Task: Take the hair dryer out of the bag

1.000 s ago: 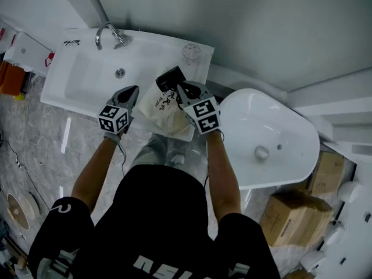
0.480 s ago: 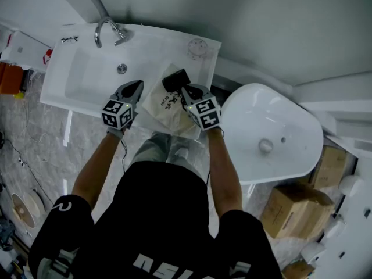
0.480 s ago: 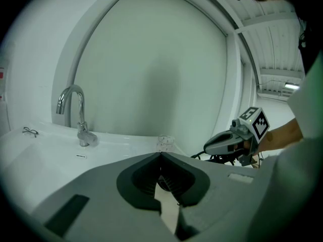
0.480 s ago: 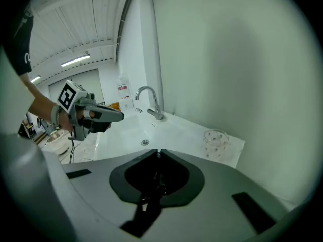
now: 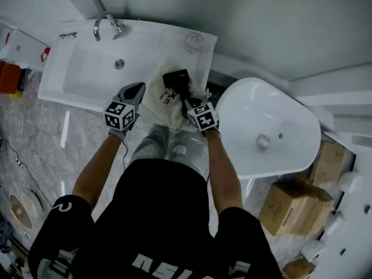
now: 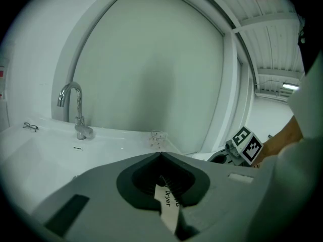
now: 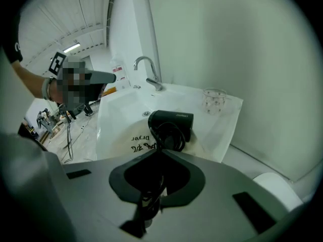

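Hair dryer: the black hair dryer (image 7: 171,124) is lying on top of the bag, on the right part of the sink top.
Cord: its black cord (image 7: 149,195) is running from the dryer into the right gripper's jaws.
Bag: the cream bag (image 5: 161,100) with black letters is lying under the dryer and reaching the sink's near edge.
Right gripper: the right gripper (image 5: 188,102) is pointing down at the near side of the dryer. Its jaws are almost closed and are squeezing the cord.
Left gripper: the left gripper (image 5: 138,90) is sitting at the bag's left edge. Its jaws are closed tight and are pinching a bit of the bag's cloth.
Sink: the white sink (image 5: 87,80) is lying to the left of the bag, with a silver tap (image 5: 107,27) at its far side.
Glass: a clear glass (image 5: 195,40) is standing on the far right corner, just past the dryer.
Eyeglasses: a pair of eyeglasses (image 5: 68,35) is lying at the far left corner.
Tub: a white tub (image 5: 290,121) is sitting to the right of the sink.
Boxes: brown boxes (image 5: 288,211) are sitting on the floor, near and to the right.
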The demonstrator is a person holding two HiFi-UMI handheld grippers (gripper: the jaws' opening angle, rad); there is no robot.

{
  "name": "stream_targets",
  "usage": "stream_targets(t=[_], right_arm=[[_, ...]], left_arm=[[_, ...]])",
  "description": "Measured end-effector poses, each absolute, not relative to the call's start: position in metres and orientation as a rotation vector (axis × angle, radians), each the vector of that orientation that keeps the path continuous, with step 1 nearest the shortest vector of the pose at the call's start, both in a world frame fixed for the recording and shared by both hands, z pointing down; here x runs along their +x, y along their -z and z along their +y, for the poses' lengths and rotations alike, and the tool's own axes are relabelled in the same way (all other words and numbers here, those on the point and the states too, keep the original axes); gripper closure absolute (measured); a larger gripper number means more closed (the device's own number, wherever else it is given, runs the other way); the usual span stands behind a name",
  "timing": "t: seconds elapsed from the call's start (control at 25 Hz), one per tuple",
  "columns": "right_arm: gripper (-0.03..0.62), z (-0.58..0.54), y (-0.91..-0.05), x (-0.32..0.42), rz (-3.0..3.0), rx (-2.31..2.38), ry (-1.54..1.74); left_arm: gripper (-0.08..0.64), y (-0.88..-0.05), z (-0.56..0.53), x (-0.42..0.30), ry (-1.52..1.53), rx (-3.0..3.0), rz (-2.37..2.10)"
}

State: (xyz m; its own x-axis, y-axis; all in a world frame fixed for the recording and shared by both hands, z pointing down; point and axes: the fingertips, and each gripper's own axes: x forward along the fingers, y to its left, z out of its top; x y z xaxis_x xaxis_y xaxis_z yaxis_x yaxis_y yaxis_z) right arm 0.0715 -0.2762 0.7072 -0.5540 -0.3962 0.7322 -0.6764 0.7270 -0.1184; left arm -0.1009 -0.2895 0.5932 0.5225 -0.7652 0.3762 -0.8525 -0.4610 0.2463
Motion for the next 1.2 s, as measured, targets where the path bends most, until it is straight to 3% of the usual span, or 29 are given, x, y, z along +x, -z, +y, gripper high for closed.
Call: stream_targets(t=[0.16,0.28,0.6,1.2], right_arm=[[0.566,-0.272,-0.709,0.072,-2.160,0.850,-0.525],[0.499,-0.271,-0.690,0.071,-2.179,0.870,-0.494],[0.477,-0.249,-0.613,0.087,-2.339,0.966,-0.381],[0.544,-0.195,-0.550,0.121,-2.460,1.104,-0.270]], left_arm=[[0.561,-0.592,-0.273,-0.093,-0.303,2.368,-1.335],[0.561,-0.586,-0.259,-0.090,-0.289,2.374,-1.357],[0.561,-0.559,-0.223,-0.090,-0.292,2.411,-1.433],[0.561,-0.524,-0.157,-0.075,-0.270,2.452,-1.514]])
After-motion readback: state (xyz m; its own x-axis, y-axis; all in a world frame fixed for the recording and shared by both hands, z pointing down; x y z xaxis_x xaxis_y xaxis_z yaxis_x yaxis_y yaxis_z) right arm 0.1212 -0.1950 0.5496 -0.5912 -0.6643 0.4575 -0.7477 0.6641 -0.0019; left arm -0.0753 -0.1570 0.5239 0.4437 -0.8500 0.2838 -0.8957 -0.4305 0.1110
